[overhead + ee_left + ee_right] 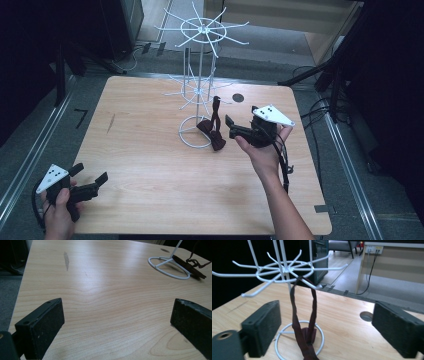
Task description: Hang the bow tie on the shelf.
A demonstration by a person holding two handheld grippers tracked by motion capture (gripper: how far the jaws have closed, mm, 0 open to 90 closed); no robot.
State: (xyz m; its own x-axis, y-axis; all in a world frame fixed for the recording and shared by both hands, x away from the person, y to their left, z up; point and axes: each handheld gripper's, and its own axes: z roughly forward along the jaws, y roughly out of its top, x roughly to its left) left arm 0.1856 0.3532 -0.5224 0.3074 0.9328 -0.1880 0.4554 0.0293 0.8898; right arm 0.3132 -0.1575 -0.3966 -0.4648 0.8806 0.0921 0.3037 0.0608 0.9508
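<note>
A white wire rack (199, 75) with two tiers of spokes stands on the wooden table (150, 165). A dark red bow tie (211, 134) hangs by its strap from a lower spoke, its bow resting on the table by the rack's ring base (192, 136). My right gripper (240, 122) is open just right of the bow tie, holding nothing. In the right gripper view the strap (294, 315) hangs between the open jaws. My left gripper (90, 177) is open near the front left corner, low over bare wood. The left gripper view has the ring base (167, 266) and the bow (187, 266) far off.
A round cable hole (238, 98) lies in the table behind the rack. Dark stands and cables surround the table on the floor. A grey smear (66, 261) marks the wood at the left.
</note>
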